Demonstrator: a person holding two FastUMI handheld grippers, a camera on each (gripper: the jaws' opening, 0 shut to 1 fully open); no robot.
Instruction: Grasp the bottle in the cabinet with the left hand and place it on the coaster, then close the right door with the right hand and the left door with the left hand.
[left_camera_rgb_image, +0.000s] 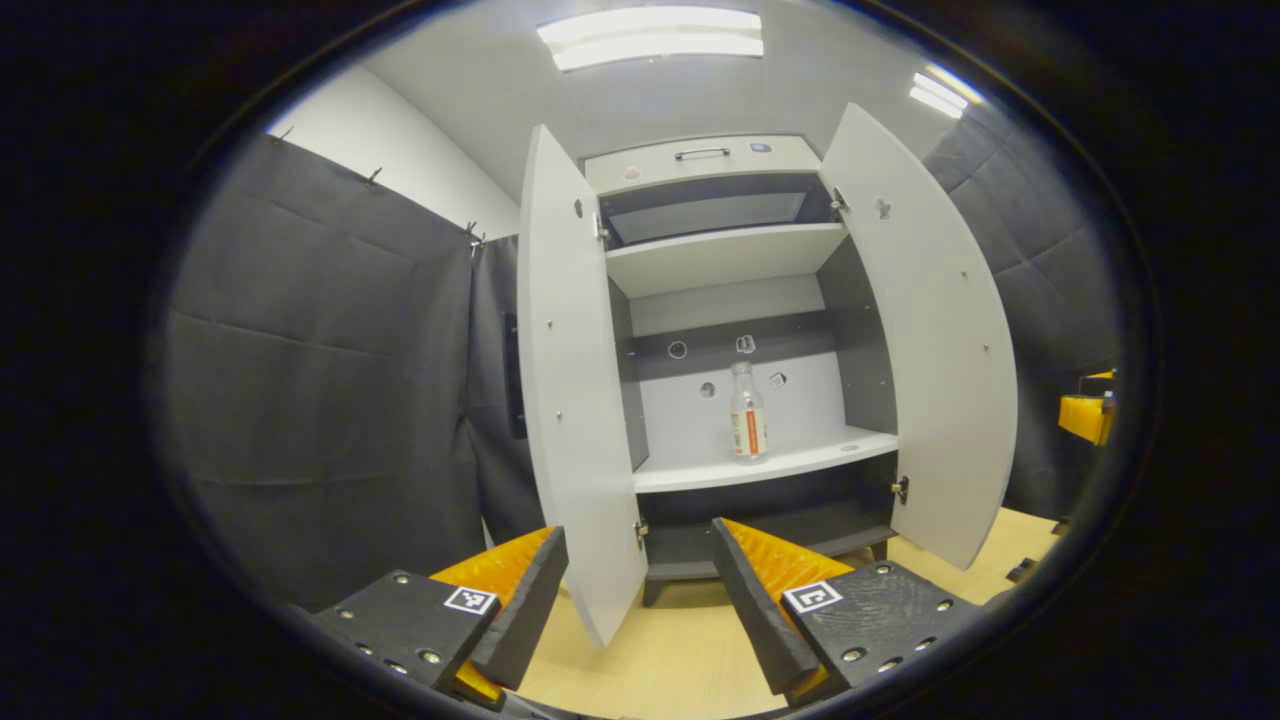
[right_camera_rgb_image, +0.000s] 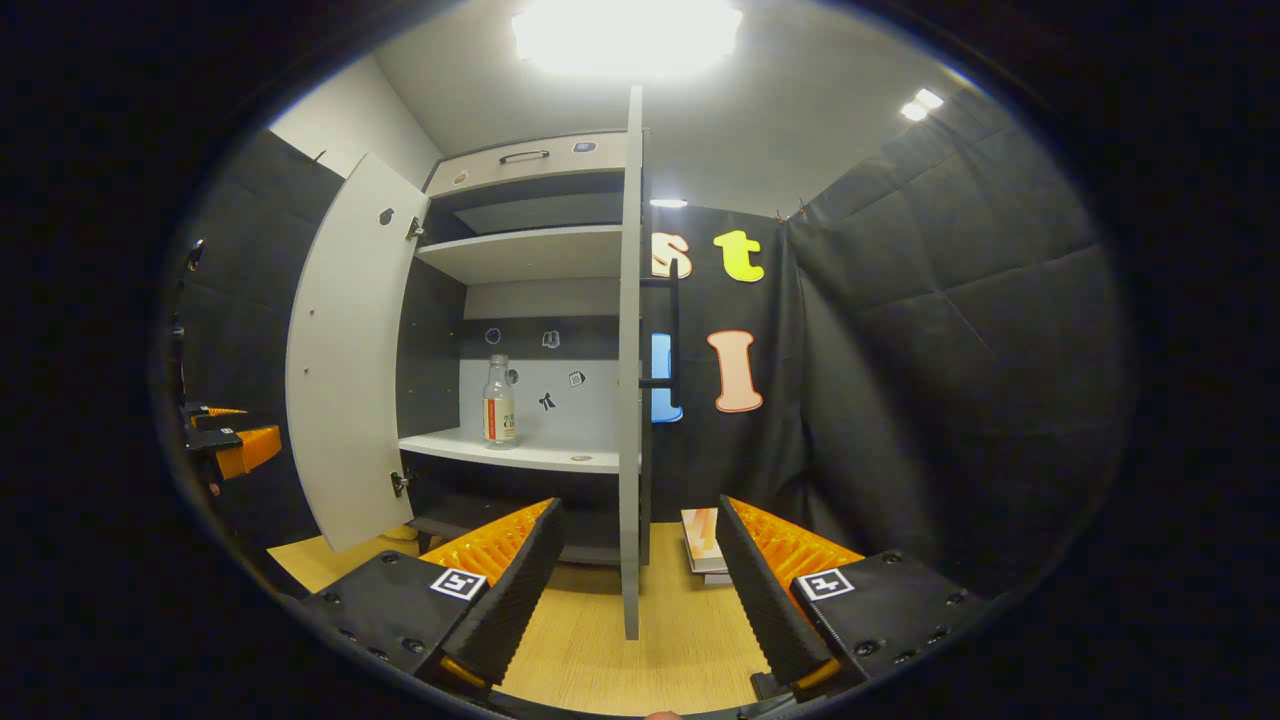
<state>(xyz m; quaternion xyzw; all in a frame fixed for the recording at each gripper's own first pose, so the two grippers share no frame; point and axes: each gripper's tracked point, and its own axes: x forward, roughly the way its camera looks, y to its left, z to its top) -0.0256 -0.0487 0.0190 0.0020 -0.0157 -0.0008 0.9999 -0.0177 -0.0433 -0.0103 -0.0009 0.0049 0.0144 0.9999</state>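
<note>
Your left gripper (left_camera_rgb_image: 640, 590) shows two wedge-shaped fingers with ribbed inner faces, each mounted on a flat dark block that carries a small square black-and-white marker tag and a scatter of round screw heads (the tags sit near the inner corners of the blocks). Your right gripper (right_camera_rgb_image: 640, 585) is built the same way: ridged finger faces, textured dark mounts, one square marker on each, screws along the outer edges.

Bottle (left_camera_rgb_image: 748, 412) label too small to tell. In right gripper view, right door (right_camera_rgb_image: 631, 360) seen edge-on; it hides the cabinet's (right_camera_rgb_image: 520, 255) right side and part of the flat object (right_camera_rgb_image: 703, 540) on the table (right_camera_rgb_image: 600, 640). Left gripper (right_camera_rgb_image: 225, 440) cut off by the picture's edge; jaw state unclear there.
</note>
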